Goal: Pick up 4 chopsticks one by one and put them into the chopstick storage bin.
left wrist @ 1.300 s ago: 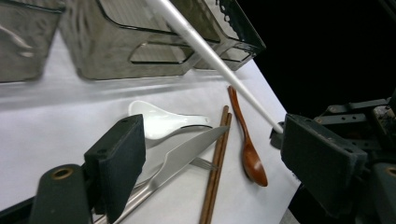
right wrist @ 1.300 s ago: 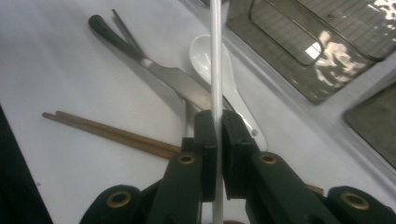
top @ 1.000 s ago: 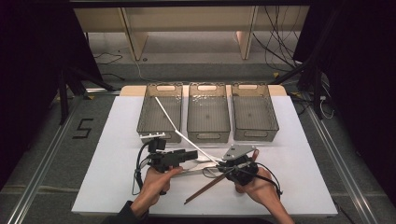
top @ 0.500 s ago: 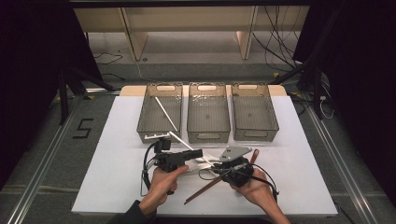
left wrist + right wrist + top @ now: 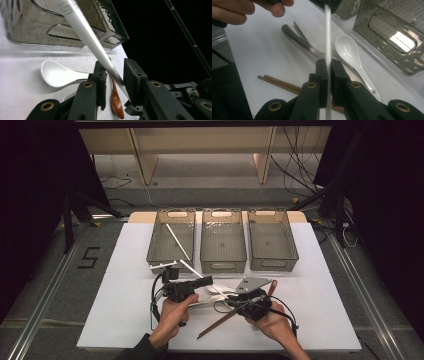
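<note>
While pinched by right gripper point(image 5: 327, 82), one white chopstick point(image 5: 327, 37) between left gripper's point(image 5: 115, 80) spread fingers; three bins point(image 5: 223, 242).

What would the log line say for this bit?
right gripper: shut on white chopstick | left gripper: open around it | white spoon: on table

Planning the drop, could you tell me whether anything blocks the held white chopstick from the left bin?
Nothing visible does; the white chopstick, clamped in the right gripper, ends right at the left bin's front.
</note>
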Motion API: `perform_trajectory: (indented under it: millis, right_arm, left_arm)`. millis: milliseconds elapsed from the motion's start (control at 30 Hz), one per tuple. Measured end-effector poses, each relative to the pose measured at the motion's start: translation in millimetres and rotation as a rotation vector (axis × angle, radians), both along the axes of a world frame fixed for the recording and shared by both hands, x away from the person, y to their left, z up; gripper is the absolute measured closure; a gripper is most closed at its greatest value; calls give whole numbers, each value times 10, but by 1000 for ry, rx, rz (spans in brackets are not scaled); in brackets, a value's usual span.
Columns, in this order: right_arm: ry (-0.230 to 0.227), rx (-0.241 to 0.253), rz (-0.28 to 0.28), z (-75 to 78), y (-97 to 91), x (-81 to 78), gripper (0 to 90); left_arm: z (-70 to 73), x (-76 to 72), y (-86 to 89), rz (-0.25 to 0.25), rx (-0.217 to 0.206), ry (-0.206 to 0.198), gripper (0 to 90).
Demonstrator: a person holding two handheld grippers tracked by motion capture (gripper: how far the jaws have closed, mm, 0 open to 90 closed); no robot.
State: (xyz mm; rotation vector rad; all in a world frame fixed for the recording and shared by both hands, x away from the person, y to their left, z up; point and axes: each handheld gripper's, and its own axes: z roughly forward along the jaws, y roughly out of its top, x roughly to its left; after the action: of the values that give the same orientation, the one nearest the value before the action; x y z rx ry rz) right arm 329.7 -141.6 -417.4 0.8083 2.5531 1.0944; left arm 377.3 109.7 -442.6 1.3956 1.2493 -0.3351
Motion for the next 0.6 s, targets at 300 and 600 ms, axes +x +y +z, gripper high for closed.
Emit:
perform_trajectory:
  millis: [300, 600]
  right_arm:
    - [9, 24, 8, -32, -4, 11, 852]
    - [21, 70, 0, 27, -107, 26, 665]
  left_arm:
    - [36, 15, 37, -37, -109, 18, 819]
    - [126, 68, 176, -20, -83, -19, 838]
